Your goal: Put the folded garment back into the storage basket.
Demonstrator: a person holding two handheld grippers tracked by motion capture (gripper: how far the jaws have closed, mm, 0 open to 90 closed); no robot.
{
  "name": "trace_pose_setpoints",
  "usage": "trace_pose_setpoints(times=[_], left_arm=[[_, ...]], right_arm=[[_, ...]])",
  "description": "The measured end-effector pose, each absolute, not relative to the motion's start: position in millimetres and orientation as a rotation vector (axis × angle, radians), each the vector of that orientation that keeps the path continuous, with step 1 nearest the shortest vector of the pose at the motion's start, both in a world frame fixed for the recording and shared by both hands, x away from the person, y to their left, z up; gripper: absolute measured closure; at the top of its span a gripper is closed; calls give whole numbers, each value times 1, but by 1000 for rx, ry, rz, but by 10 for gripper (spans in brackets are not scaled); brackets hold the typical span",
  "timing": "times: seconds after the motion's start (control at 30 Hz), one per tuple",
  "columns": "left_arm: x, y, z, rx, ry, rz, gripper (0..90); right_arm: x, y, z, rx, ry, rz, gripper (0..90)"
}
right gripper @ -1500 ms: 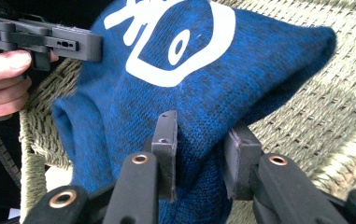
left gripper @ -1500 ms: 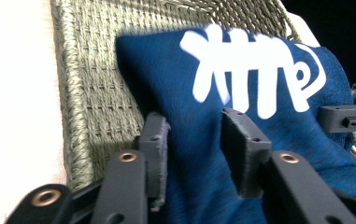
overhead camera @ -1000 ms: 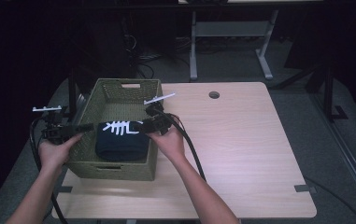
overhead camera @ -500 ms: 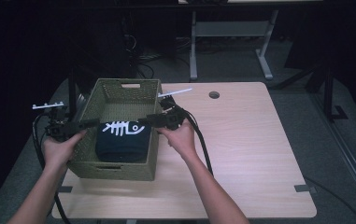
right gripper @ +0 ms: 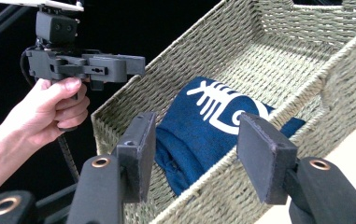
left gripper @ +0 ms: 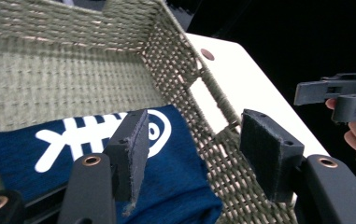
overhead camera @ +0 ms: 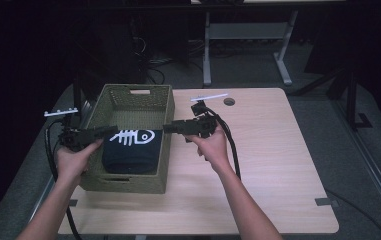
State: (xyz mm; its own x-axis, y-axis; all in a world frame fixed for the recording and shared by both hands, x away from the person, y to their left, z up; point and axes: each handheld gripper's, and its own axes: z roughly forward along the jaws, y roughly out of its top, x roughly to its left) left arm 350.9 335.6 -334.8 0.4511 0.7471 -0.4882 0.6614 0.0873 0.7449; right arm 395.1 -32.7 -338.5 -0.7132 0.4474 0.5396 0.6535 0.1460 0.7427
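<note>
A folded navy cloth (overhead camera: 130, 147) with a white fish-bone print lies inside the olive woven basket (overhead camera: 135, 89) on the table's left half. My left gripper (overhead camera: 112, 130) hovers over the basket's left wall and points right. Its jaws have just been opening and stand open with nothing between them. My right gripper (overhead camera: 168, 128) hangs over the basket's right wall, pointing left; its jaws too have just been opening and are empty. The left gripper view looks past its own jaws (left gripper: 195, 123) onto the cloth (left gripper: 175, 177). The right gripper (right gripper: 196, 122) faces the cloth (right gripper: 189, 144) and the left gripper (right gripper: 140, 65).
The light wooden tabletop (overhead camera: 268, 165) stretches bare to the right of the basket, with a round cable hole (overhead camera: 229, 101) near its far edge. A metal table frame (overhead camera: 207, 45) stands on the dark floor behind.
Both grippers have drawn apart from over the cloth, the left toward the basket's left wall, the right toward its right wall. Their jaws stand wider. The cloth stays in the basket.
</note>
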Motion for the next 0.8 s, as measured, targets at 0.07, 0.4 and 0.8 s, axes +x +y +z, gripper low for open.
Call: trace_pose_setpoints(times=[0.07, 0.4, 0.8], left_arm=[[350, 331, -334, 1623, 1247, 100, 414], [346, 310, -328, 1626, 1222, 93, 371], [344, 279, -322, 1653, 1154, 76, 318]], right_arm=[[394, -38, -338, -1091, -2223, -1601, 463], [390, -63, -335, -1084, -2213, -1618, 422], [386, -91, -335, -1111, -2211, -1629, 392]])
